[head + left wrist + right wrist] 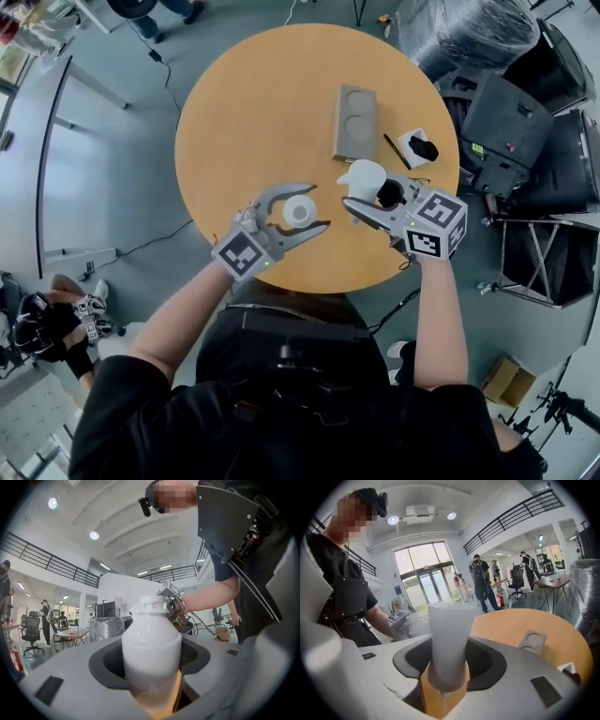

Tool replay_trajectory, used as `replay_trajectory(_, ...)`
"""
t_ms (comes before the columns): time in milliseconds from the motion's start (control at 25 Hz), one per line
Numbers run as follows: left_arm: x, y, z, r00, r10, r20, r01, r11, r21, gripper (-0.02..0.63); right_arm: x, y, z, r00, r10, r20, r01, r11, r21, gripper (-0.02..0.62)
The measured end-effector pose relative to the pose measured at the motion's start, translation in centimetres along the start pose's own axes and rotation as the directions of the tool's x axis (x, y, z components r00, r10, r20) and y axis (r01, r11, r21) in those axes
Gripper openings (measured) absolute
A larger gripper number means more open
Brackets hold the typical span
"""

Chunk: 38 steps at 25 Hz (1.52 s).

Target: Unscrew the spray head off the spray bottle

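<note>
Spray bottle point(300, 211) upright in the left gripper point(317, 206), jaws spread wide and pressed on its white body, over the near part of the round wooden table point(262, 103); resting on the top or lifted just clear of it, impossible to say. Threaded neck point(152, 604) bare in the left gripper view, nothing screwed on it. Spray head point(364, 176) just beside, to the bottle's right, clamped in the right gripper point(361, 187) at a middling spread, thin dip tube point(442, 702) hanging free beneath it over the table. Unscrewing itself judged done, with head and bottle apart and a gap between them. Left, by the look of it: only setting the head down somewhere on the table, perhaps the bottle too, and letting go.
</note>
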State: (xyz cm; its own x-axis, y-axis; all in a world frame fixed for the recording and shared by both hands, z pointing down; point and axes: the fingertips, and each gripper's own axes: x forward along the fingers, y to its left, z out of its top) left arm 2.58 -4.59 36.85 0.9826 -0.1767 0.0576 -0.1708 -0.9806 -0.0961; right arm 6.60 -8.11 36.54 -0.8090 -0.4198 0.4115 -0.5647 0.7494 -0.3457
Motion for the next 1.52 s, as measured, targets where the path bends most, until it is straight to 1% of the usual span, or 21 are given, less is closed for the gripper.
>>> replay_trajectory(120,0.6,1.3,-2.0,1.0,0.015,-0.018,-0.016,1.0,-0.026,0.301,1.3,-2.0,-2.1,0.999,-0.01,-0.035,0.011,0.999,0.032,0.224)
replay_trajectory(240,1.4,2.3,-4.1,0.999,0.015,-0.046,-0.015,1.0,-0.015,0.302,2.6,-4.2,-4.6,0.996,-0.031,-0.089,0.036,0.997,0.061,0.224)
replay_trajectory(320,2.0,2.8,-5.6,0.998,0.008,-0.063,-0.009,1.0,-0.017,0.302,3.5,-5.4,-6.3,0.993,-0.03,-0.113,0.041,0.995,0.092,0.224)
replay_trajectory(600,4.2,5.1,-11.9,0.997,0.015,-0.079,-0.021,0.997,-0.079,0.302,6.7,-10.3,-12.2,0.989,-0.02,-0.149,0.048,0.98,0.192,0.224)
replay_trajectory(720,5.3,6.1,-15.1,0.997,0.022,-0.08,-0.028,0.996,-0.079,0.302,8.1,-12.6,-15.1,0.985,-0.017,-0.171,0.054,0.975,0.217,0.224)
replay_trajectory(840,6.0,6.7,-17.6,0.995,0.025,-0.096,-0.034,0.996,-0.084,0.302,9.1,-13.9,-17.6,0.981,-0.005,-0.193,0.053,0.969,0.242,0.224)
replay_trajectory(960,6.9,7.0,-20.2,0.996,0.023,-0.091,-0.03,0.996,-0.079,0.302,10.4,-15.1,-20.1,0.979,0.005,-0.205,0.05,0.963,0.265,0.224)
replay_trajectory(1200,8.3,6.8,-26.6,0.992,0.029,-0.12,-0.042,0.994,-0.102,0.302,13.5,-16.4,-26.2,0.971,0.05,-0.232,0.028,0.946,0.323,0.224)
replay_trajectory(1360,9.4,7.0,-30.1,0.99,0.033,-0.136,-0.047,0.994,-0.101,0.302,15.1,-17.0,-28.9,0.962,0.105,-0.253,-0.007,0.933,0.359,0.224)
replay_trajectory(1520,10.3,7.0,-32.4,0.99,0.035,-0.135,-0.05,0.992,-0.112,0.302,15.8,-17.6,-31.0,0.954,0.149,-0.262,-0.034,0.916,0.4,0.224)
